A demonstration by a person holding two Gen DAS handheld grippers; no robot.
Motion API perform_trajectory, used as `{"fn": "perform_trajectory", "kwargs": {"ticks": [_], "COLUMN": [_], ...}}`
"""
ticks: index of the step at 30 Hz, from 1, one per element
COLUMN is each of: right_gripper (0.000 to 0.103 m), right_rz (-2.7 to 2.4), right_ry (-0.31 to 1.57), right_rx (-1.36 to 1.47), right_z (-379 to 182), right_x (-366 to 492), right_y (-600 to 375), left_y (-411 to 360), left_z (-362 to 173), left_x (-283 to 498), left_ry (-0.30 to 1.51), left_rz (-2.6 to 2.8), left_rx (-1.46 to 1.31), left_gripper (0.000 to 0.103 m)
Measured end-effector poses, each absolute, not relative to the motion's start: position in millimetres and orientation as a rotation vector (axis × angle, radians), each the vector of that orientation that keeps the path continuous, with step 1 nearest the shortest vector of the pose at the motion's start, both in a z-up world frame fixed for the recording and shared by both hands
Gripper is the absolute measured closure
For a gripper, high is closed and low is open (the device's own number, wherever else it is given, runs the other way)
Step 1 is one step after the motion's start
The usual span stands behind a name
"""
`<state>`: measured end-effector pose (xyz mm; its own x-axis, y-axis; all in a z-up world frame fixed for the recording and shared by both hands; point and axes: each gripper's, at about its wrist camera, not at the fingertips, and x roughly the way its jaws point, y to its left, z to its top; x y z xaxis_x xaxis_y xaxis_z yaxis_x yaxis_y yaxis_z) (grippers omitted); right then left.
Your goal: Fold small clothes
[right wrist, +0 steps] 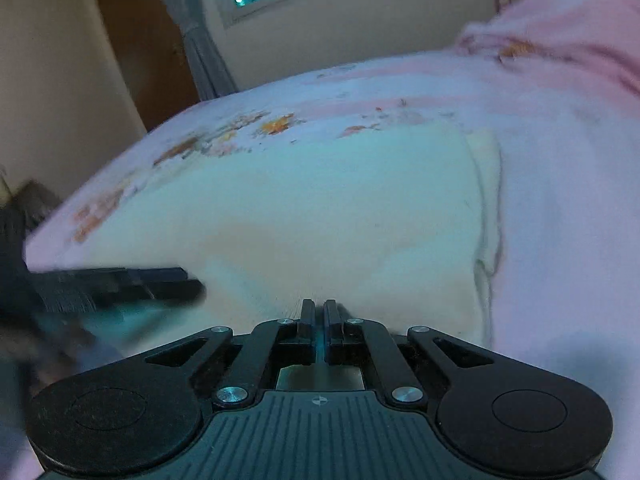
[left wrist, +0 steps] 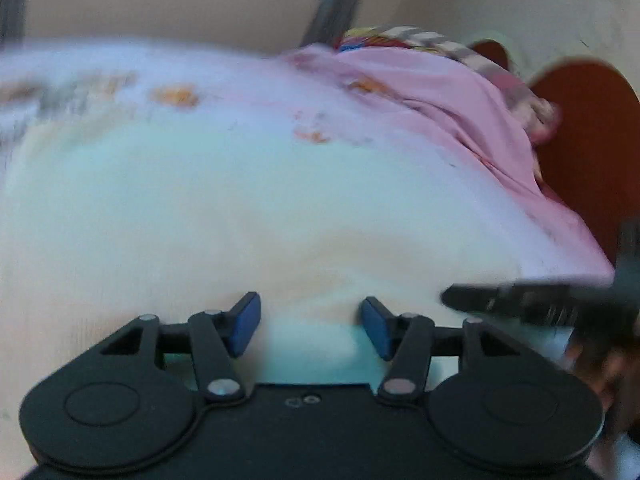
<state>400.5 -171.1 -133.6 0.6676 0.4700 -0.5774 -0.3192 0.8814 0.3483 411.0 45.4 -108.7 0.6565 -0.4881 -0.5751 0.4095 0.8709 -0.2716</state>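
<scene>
Left gripper stands jaws apart over the cream cloth, nothing between its pads. Open cloth ahead. On its right side the right gripper crosses in close, blocking that flank. Farther right, a pink heap and striped clothes crowd the bed's edge. The cloth's right border meets bare pink sheet, free to pass.

The folded garment is pale cream white, plain, with no print visible. It lies on a bed sheet that is pink to lilac with scattered orange and brown blotches, too blurred to read as a motif. At the bed's far right corner sits a multicoloured cloth of red, yellow and blue, with grey-and-white checks. The left hand-held gripper is black with blue pads; the right hand-held gripper is all black.
</scene>
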Motion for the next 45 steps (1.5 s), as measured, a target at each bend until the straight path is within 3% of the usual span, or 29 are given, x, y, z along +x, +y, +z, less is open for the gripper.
{"fn": "perform_trajectory", "kwargs": {"ticks": [4, 7, 9, 12, 13, 14, 15, 16, 17, 21, 28, 35, 37, 38, 45], "right_gripper": [0.101, 0.101, 0.101, 0.100, 0.097, 0.075, 0.073, 0.055, 0.052, 0.048, 0.047, 0.048, 0.047, 0.041, 0.040], "right_rz": [0.402, 0.297, 0.323, 0.328, 0.335, 0.300, 0.275, 0.252, 0.241, 0.298, 0.270, 0.280, 0.196, 0.196, 0.207], "right_ry": [0.526, 0.632, 0.673, 0.566, 0.533, 0.595, 0.677, 0.656, 0.669, 0.560, 0.550, 0.514, 0.658, 0.706, 0.527], "right_rx": [0.209, 0.143, 0.203, 0.210, 0.210, 0.181, 0.156, 0.150, 0.168, 0.193, 0.288, 0.232, 0.120, 0.113, 0.243], "right_z": [-97, -127, -140, -114, -113, -126, -142, -145, -141, -120, -126, -110, -132, -146, -114], "right_x": [398, 432, 436, 410, 403, 407, 417, 412, 407, 369, 348, 412, 450, 462, 401], "right_y": [-192, -198, -209, -214, -216, -212, -207, -207, -210, -227, -261, -225, -210, -210, -247], "left_y": [72, 85, 93, 116, 115, 115, 116, 119, 123, 163, 237, 227, 214, 209, 238], "left_z": [-92, -111, -97, -79, -89, -103, -111, -106, -99, -78, -102, -116, -116, -114, -125], "left_x": [409, 435, 433, 411, 408, 414, 413, 410, 405, 388, 422, 457, 465, 467, 472], "left_ry": [0.582, 0.682, 0.703, 0.570, 0.608, 0.686, 0.679, 0.665, 0.661, 0.562, 0.712, 0.715, 0.738, 0.746, 0.791], "left_rz": [-0.464, -0.436, -0.451, -0.403, -0.360, -0.331, -0.346, -0.352, -0.365, -0.368, -0.409, -0.430, -0.423, -0.424, -0.565], "left_rx": [-0.164, -0.184, -0.186, -0.161, -0.114, -0.043, -0.020, -0.052, -0.084, -0.138, -0.433, -0.463, -0.368, -0.326, -0.502], "left_gripper": [0.047, 0.046, 0.046, 0.044, 0.043, 0.044, 0.044, 0.043, 0.043, 0.042, 0.042, 0.041, 0.041, 0.041, 0.044]}}
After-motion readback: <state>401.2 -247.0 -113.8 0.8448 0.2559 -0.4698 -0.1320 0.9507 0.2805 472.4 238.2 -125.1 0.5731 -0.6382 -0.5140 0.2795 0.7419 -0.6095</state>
